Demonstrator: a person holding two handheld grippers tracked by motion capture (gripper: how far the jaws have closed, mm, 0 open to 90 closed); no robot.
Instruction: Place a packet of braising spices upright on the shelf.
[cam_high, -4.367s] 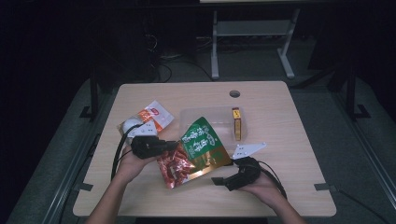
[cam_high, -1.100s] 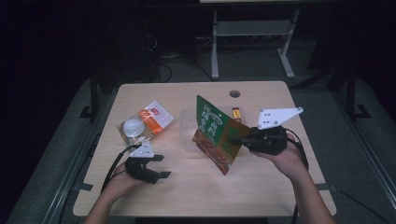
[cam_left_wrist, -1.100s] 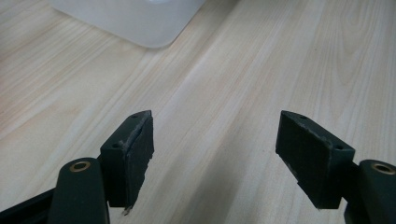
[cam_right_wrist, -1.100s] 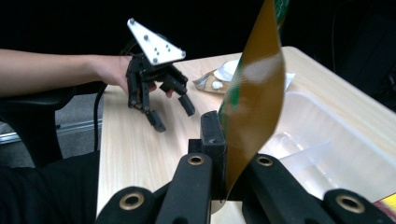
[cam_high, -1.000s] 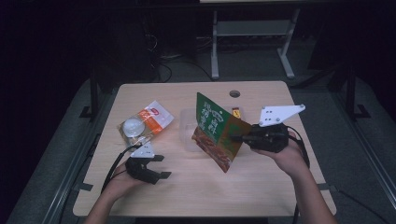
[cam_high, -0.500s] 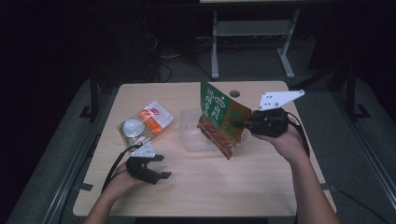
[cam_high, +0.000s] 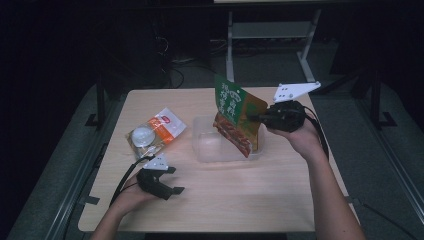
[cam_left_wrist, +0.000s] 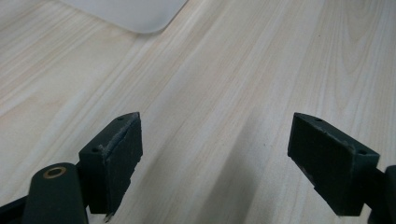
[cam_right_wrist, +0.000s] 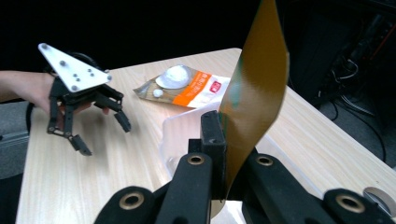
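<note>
My right gripper (cam_high: 252, 119) is shut on the edge of a green and red snack bag (cam_high: 235, 117), which hangs upright over a clear plastic container (cam_high: 210, 150) at mid-table. In the right gripper view the bag's orange back (cam_right_wrist: 257, 84) rises from between the jaws of the right gripper (cam_right_wrist: 222, 140), above the container (cam_right_wrist: 182, 130). My left gripper (cam_high: 176, 180) rests low at the table's front left. Its jaws have just been opening, and the left gripper (cam_left_wrist: 224, 163) has only bare wood between its pads.
An orange and white packet (cam_high: 155, 132) lies left of the container, and it also appears in the right gripper view (cam_right_wrist: 191, 88) behind the left gripper (cam_right_wrist: 102, 133). A corner of the container (cam_left_wrist: 135, 11) lies ahead of the left jaws. Dark floor and a metal stand lie beyond the table (cam_high: 280, 200).
The right hand has carried the snack bag up and toward the table's far side, now more upright over the container. The left hand has stayed in place.
</note>
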